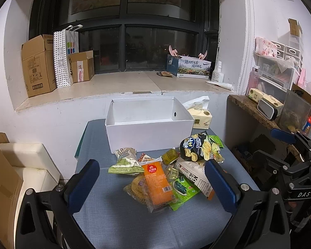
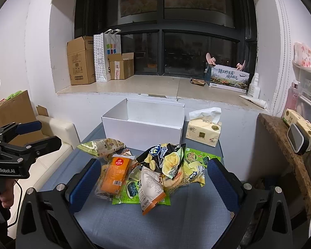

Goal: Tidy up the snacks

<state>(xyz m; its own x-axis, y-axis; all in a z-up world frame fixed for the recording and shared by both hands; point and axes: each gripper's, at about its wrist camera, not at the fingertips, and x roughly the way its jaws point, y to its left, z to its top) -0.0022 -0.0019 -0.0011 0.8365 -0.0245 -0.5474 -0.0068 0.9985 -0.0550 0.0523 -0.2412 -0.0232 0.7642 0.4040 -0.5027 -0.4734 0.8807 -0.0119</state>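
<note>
Two open grippers, orange packet lengthwise toward white box

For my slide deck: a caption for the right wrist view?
Open right gripper hovering before a snack pile, empty white box behind.

tissue pack beside table | cardboard boxes, paper bag on sill
</note>
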